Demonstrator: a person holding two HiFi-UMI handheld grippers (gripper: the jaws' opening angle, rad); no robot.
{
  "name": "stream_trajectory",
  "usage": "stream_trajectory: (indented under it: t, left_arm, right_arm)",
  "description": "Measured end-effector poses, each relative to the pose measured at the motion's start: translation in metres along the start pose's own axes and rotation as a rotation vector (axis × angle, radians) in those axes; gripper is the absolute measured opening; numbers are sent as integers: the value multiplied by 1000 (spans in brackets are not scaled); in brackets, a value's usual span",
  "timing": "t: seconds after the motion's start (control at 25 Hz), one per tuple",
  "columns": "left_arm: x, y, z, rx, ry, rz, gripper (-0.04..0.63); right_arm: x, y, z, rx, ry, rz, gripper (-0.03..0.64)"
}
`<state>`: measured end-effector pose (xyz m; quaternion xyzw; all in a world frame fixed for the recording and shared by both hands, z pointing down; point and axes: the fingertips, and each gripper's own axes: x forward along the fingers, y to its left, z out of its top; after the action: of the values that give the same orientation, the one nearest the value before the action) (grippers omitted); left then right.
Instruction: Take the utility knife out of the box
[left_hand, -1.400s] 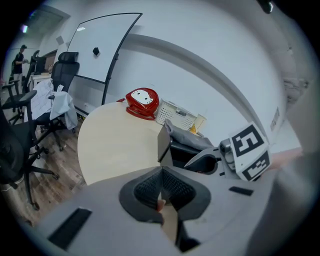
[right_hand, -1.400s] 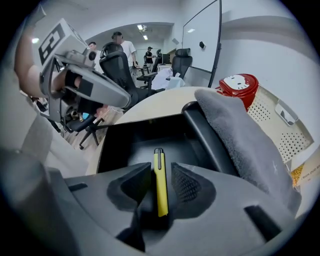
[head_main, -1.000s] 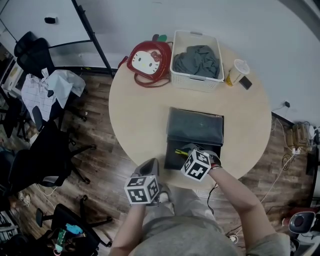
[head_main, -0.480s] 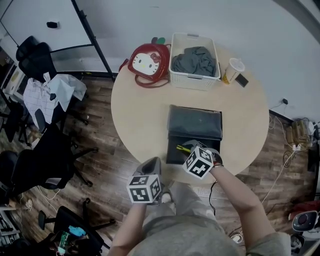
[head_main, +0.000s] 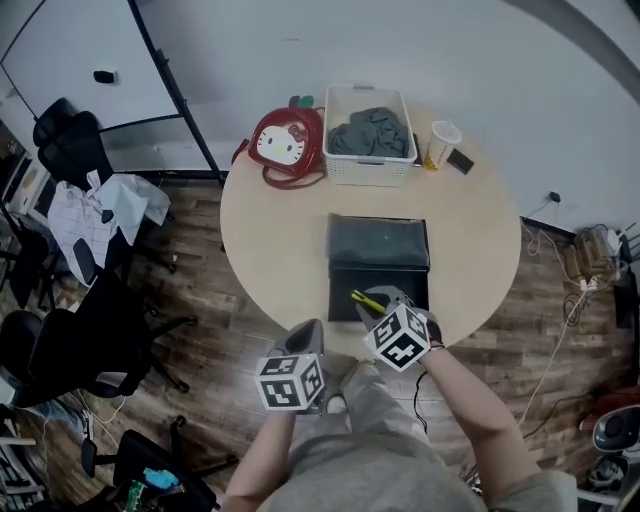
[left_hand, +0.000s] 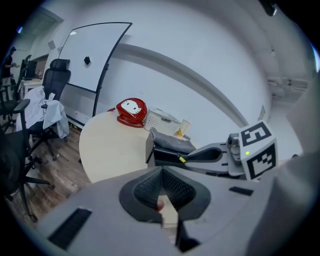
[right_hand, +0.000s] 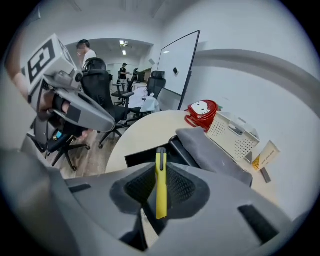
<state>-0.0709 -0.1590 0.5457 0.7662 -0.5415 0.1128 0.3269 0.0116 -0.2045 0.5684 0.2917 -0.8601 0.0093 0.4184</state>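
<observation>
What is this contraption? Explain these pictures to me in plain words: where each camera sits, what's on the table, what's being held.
There is no robot here. A person holds a hand-operated claw in each hand, and the patterned cubes are part of the claws. The overhead picture comes from a camera on the person's head, looking down. The other two come from cameras riding on each claw, looking along its jaws. On the round table are an open black box, a red bag, a white basket with grey cloth, and a paper cup. The right claw is shut on a yellow utility knife, over the box. The left claw is shut and empty.
</observation>
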Motion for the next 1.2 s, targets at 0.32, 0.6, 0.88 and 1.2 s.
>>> stream_trajectory:
  t: [0.32, 0.6, 0.88, 1.2]
  left_arm:
    - [-23, -16, 0, 27, -32, -34, 3]
    - [-40, -28, 1, 42, -57, -58, 2]
    - [-54, -33, 4, 50, -84, -75, 2]
    - [-69, -36, 7, 58, -109, -81, 3]
  right_arm:
    - [-51, 6, 15, 155, -133, -147, 54]
    - [-93, 13, 24, 232, -226, -252, 54]
    - [-122, 28, 32, 344, -369, -294, 54]
    - [-135, 42, 24, 369, -397, -311, 54]
